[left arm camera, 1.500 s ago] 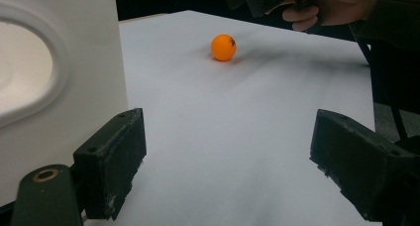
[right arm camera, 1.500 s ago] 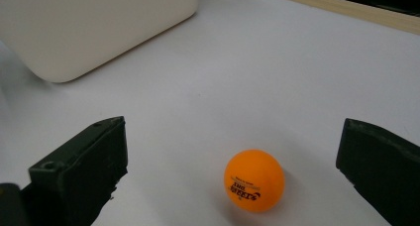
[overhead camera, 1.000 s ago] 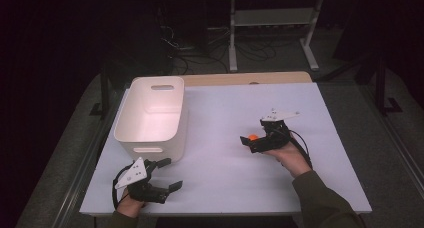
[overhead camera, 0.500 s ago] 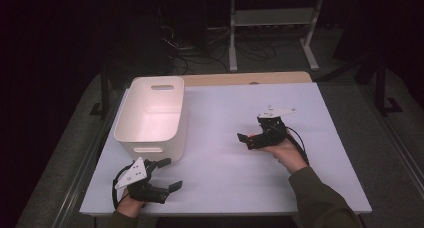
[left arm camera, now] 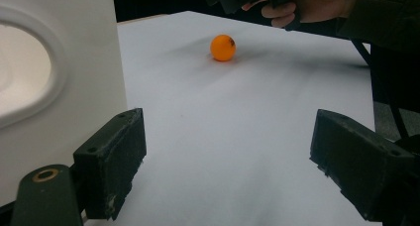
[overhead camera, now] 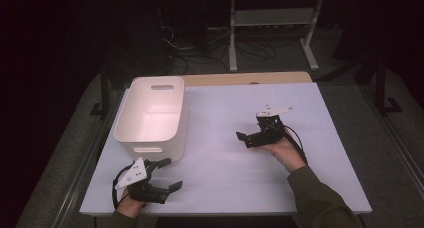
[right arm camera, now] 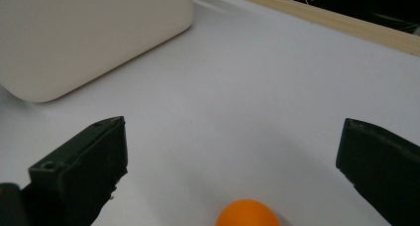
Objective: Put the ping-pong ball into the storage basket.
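Fingers [right arm camera: 84, 171] of the right gripper [right arm camera: 237, 176] stand spread wide, with the ball [right arm camera: 247, 215] low between them on the table [overhead camera: 225, 113], not yet touched by either one. Seen from the left gripper view, the ball [left arm camera: 223, 47] sits on the table's open middle, well apart from the bin [left arm camera: 54, 87] and just below the right gripper, which hovers over it. In the high view the right gripper [overhead camera: 252, 138] lies to the right of the bin [overhead camera: 152, 113], pointing back toward it. The left gripper [overhead camera: 167, 175] rests near the bin's front corner, its fingers [left arm camera: 111, 161] also spread, holding nothing. The ball looks like a small orange table-tennis ball, so it is probably very light, hard-shelled and smooth; it will likely roll away at the slightest nudge and could squirt out of a pinch that lands off-centre. The best hold would be across its widest part, one pad on each side, level with its middle, closed gently enough not to dent the thin shell. The bin is open-topped and seems the likely place to drop it.
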A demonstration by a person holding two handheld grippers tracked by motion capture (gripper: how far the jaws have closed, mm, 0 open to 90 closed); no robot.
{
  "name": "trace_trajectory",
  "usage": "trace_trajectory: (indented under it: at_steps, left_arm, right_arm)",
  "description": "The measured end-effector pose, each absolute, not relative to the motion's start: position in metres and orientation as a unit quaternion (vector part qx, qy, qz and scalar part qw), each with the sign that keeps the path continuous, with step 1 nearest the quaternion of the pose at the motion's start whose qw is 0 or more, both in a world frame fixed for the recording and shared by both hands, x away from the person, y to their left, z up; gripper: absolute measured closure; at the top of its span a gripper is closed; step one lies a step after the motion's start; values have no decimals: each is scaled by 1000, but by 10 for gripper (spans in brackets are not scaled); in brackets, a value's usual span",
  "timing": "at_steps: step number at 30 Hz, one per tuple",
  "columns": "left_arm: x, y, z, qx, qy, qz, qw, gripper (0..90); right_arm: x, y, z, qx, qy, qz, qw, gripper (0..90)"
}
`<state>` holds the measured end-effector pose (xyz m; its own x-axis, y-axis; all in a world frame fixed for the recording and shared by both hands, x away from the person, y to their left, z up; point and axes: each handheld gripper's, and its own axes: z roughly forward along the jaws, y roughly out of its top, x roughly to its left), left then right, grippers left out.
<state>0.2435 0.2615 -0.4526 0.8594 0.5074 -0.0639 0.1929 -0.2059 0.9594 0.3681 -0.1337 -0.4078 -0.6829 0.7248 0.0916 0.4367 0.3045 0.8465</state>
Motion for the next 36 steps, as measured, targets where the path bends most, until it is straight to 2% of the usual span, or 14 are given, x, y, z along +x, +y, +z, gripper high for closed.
trace_trajectory:
  at_steps: [36]
  left_arm:
    - [243, 261, -453, 766, 227, 135, 586, 140]
  right_arm:
    - [377, -136, -432, 397, 814, 396, 152, 0]
